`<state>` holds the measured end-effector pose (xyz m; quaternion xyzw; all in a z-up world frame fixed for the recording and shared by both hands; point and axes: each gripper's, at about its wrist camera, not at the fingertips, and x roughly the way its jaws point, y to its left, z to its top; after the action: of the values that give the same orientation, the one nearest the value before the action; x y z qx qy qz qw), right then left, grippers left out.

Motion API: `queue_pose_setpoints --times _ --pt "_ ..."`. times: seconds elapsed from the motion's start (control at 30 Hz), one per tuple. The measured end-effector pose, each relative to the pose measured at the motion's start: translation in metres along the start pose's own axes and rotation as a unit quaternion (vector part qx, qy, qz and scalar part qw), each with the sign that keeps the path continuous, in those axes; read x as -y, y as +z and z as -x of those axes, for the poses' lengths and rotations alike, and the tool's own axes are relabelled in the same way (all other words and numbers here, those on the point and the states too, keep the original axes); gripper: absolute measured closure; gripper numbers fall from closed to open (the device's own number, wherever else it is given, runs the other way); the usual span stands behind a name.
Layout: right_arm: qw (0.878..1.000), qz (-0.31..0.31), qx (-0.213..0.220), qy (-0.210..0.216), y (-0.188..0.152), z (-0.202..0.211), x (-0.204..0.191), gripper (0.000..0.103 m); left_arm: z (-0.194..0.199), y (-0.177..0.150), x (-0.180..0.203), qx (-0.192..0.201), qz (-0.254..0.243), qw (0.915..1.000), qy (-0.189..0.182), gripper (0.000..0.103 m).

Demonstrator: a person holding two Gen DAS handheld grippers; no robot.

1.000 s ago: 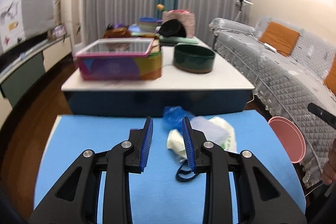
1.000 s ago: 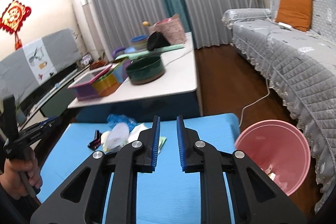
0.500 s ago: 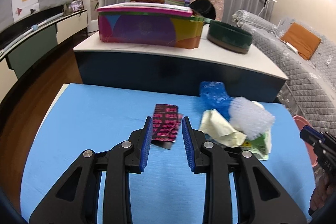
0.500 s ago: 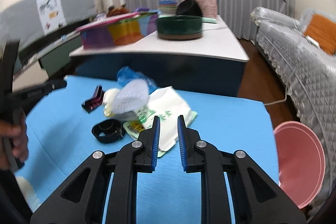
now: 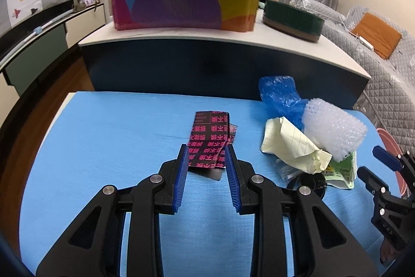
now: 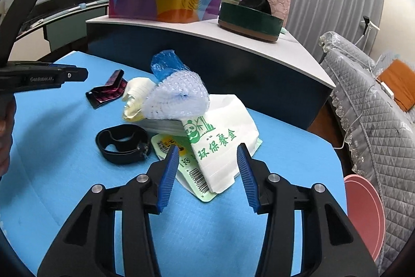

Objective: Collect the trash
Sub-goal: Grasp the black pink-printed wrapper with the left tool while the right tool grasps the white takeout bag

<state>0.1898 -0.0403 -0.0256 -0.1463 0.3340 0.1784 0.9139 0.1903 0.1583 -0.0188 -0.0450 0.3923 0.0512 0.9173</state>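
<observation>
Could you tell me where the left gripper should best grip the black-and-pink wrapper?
Probably its near short edge, approached from straight ahead. The black-and-pink wrapper lies flat on the blue mat, apart from the pile, its near end already between the open left gripper fingers.

Ahead of the left gripper [image 5: 205, 159] (black, with blue pads) lies a black wrapper [image 5: 210, 142] patterned in pink characters. The surface [image 5: 116, 131] is bright blue. Before the right gripper [image 6: 208, 160]: a white bag [image 6: 225, 139] printed green, a pale yellow lined paper [image 6: 136, 95], a pink bin [image 6: 363, 212].
</observation>
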Motion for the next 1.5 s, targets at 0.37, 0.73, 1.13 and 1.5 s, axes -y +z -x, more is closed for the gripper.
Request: queue_pose_setpoints --times 0.37,0.73,1.13,1.5 --pt "1.000 0.009 -0.017 -0.018 0.000 -0.017 -0.002 0.057 -0.031 -0.007 0.012 -0.022 -0.024 0.9994 0.015 0.074" --pt "0.999 0.007 -0.031 -0.030 0.003 -0.028 -0.002 0.064 -0.040 -0.004 0.009 -0.036 -0.023 0.9988 0.023 0.074" --pt "0.999 -0.004 -0.035 -0.026 0.003 -0.021 0.008 0.091 -0.032 0.000 0.012 -0.032 -0.027 0.9987 0.030 0.089" --pt "0.999 -0.001 -0.012 -0.041 0.006 0.007 0.019 0.099 -0.005 0.007 0.010 0.001 -0.012 0.9995 0.029 0.101"
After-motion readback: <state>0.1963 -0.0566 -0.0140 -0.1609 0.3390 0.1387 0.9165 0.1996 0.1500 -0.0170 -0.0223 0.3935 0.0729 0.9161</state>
